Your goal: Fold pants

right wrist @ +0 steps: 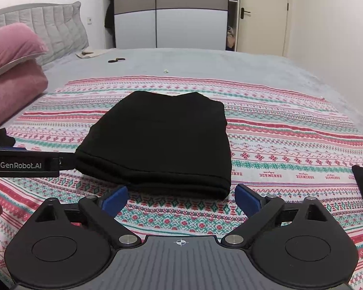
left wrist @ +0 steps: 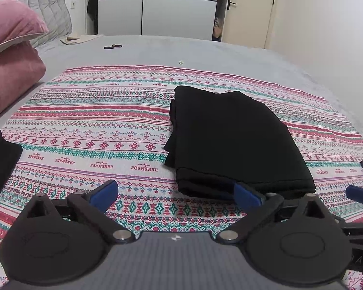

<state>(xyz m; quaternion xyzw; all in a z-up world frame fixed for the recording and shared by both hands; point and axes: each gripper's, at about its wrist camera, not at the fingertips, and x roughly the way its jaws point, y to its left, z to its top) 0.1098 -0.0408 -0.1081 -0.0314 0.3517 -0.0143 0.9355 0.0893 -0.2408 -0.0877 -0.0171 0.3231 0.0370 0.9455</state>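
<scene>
The black pants [left wrist: 232, 140] lie folded into a compact thick rectangle on the patterned cloth [left wrist: 96, 125]. In the right wrist view the pants [right wrist: 162, 140] sit straight ahead. My left gripper [left wrist: 176, 193] is open and empty, just short of the near edge of the pants, its right fingertip next to that edge. My right gripper [right wrist: 181, 199] is open and empty, just in front of the near folded edge. The left gripper's body [right wrist: 24, 164] shows at the left of the right wrist view.
Two pink pillows [left wrist: 12, 48] lie at the left by the grey headboard [right wrist: 48, 29]. A small dark object [left wrist: 112, 46] and a white speck [left wrist: 180, 61] lie on the grey bedsheet [left wrist: 205, 50] beyond. More black fabric [left wrist: 0, 159] sits at the left edge. A wardrobe [right wrist: 171, 14] and a door [right wrist: 261, 14] stand behind.
</scene>
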